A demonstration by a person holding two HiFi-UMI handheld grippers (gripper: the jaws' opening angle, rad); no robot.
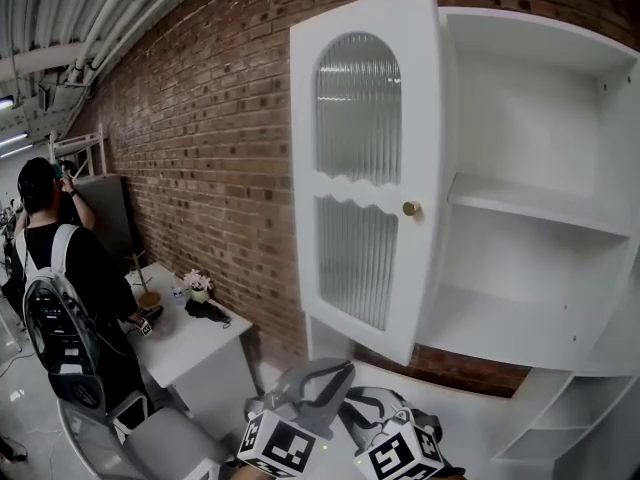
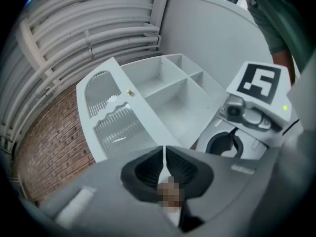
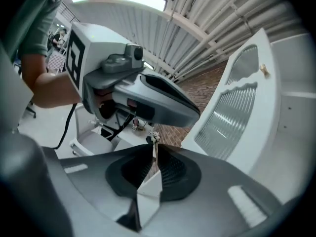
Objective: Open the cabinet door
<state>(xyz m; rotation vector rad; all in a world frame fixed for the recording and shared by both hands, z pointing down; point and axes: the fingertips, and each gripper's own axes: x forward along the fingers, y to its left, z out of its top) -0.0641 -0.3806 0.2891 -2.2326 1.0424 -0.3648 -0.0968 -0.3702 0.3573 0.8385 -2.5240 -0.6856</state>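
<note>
The white cabinet door (image 1: pixel 365 168), with its ribbed glass panels, stands at about 12 o'clock from me. It is swung out from the cabinet, and the bare shelves (image 1: pixel 530 208) are exposed at 2 o'clock. Its small brass knob (image 1: pixel 411 209) sits on the edge nearest the opening, and nothing is touching it.

My left gripper (image 1: pixel 320 376) is low at 6 o'clock, jaws closed together on nothing. My right gripper (image 1: pixel 372 405) is just beside it, also pinched closed and empty. Both are well apart from the door.

I judge the opening itself is done and I am in the backing-off step. Next I only need to keep both grippers clear of the door's free edge. If it needs to swing wider, I would nudge it gently near the knob.
</note>
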